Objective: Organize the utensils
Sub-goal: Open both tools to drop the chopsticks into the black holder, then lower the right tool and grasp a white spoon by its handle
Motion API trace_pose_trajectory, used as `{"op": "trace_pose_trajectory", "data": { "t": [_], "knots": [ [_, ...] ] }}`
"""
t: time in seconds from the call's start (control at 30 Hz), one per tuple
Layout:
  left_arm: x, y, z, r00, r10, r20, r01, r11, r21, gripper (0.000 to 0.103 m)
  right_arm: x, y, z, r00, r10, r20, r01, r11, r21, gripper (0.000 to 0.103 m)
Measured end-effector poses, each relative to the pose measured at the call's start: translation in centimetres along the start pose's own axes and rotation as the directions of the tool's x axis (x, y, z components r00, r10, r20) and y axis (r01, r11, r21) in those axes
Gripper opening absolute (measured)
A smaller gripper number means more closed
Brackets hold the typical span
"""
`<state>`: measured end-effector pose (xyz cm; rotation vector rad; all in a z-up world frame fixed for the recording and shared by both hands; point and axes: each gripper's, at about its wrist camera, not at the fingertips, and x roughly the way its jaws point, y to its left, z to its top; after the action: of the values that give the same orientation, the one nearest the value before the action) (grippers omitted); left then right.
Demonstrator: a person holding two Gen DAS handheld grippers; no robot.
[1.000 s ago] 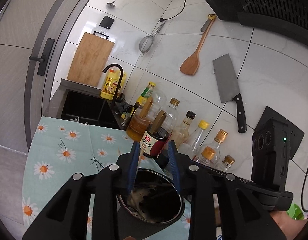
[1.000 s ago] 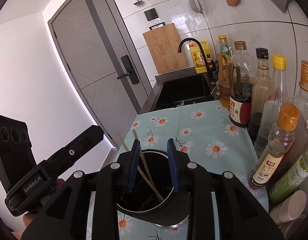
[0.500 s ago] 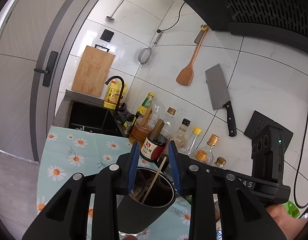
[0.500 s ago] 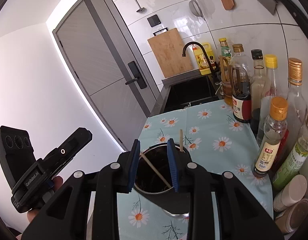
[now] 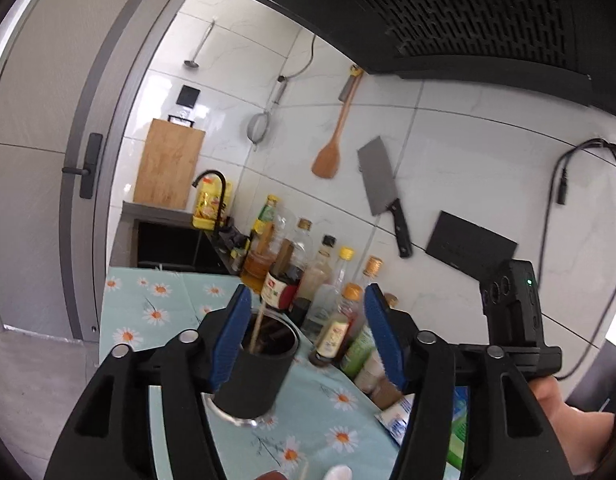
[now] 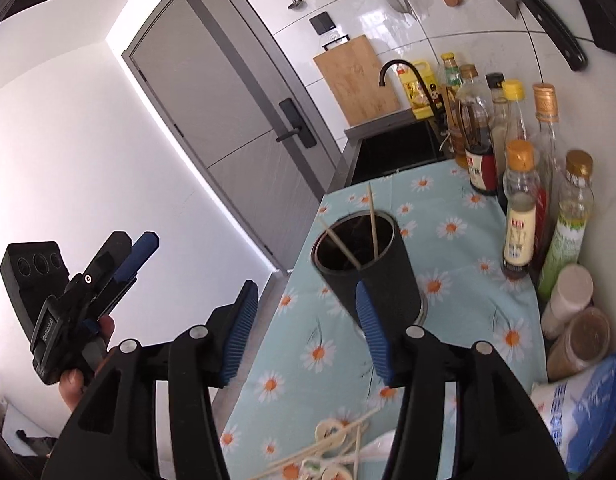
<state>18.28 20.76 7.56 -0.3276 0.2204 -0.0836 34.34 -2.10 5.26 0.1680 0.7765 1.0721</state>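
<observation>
A black utensil cup point(image 5: 255, 372) point(image 6: 368, 264) stands on the daisy-print cloth point(image 6: 460, 240). Two wooden chopsticks point(image 6: 373, 220) lean inside it; one shows in the left wrist view point(image 5: 260, 320). My left gripper point(image 5: 306, 340) is open and empty, raised behind the cup. My right gripper point(image 6: 308, 332) is open and empty, also back from the cup. Several more chopsticks and patterned spoons point(image 6: 332, 452) lie on the cloth at the near edge. The left gripper shows at far left in the right wrist view point(image 6: 120, 264).
A row of sauce and oil bottles point(image 6: 520, 200) and spice jars point(image 6: 572, 312) lines the wall to the right of the cup. A sink with a black faucet point(image 6: 404, 76) is beyond. A spatula point(image 5: 332, 140), a cleaver point(image 5: 382, 188) and a strainer hang on the tiles. A blue-white bag point(image 6: 580, 408) lies near right.
Both grippers were closed to a narrow gap over the cup; both have opened wide and pulled back and up. Two chopsticks now rest in the cup.
</observation>
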Motion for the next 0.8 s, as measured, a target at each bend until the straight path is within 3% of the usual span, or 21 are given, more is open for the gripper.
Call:
{"op": "trace_pose_trajectory", "data": {
  "t": [0.03, 0.17, 0.3, 0.5, 0.67, 0.8],
  "knots": [
    [-0.5, -0.3, -0.2, 1.000, 0.001, -0.014, -0.001, 1.000, -0.001, 0.074, -0.4, 0.1, -0.4, 1.000, -0.002, -0.008, 0.002, 1.000, -0.002, 0.052],
    [-2.6, -1.4, -1.3, 0.998, -0.019, -0.056, 0.020, 1.000, 0.015, 0.075, -1.9, 0.5, -2.7, 0.998, -0.008, -0.068, 0.008, 1.000, -0.007, 0.052],
    [-3.3, -1.7, -2.7, 0.988, -0.001, -0.154, 0.001, 1.000, 0.003, 0.085, -2.9, 0.4, -5.0, 0.991, 0.021, -0.131, -0.017, 0.999, 0.031, 0.052],
    [-4.8, -1.6, -5.5, 0.970, 0.026, -0.241, -0.027, 1.000, -0.002, 0.088, -3.6, -0.6, -8.7, 0.979, 0.071, -0.190, -0.046, 0.989, 0.137, 0.052],
    [-5.7, -1.5, -8.1, 0.952, 0.052, -0.300, -0.055, 0.998, -0.003, 0.088, -2.9, -2.1, -12.5, 0.967, 0.062, -0.247, -0.010, 0.978, 0.207, 0.052],
    [-5.8, -1.1, -10.8, 0.933, 0.058, -0.356, -0.072, 0.997, -0.027, 0.088, -1.8, -3.7, -15.2, 0.949, 0.108, -0.296, -0.008, 0.947, 0.322, 0.052]
  ]
}}
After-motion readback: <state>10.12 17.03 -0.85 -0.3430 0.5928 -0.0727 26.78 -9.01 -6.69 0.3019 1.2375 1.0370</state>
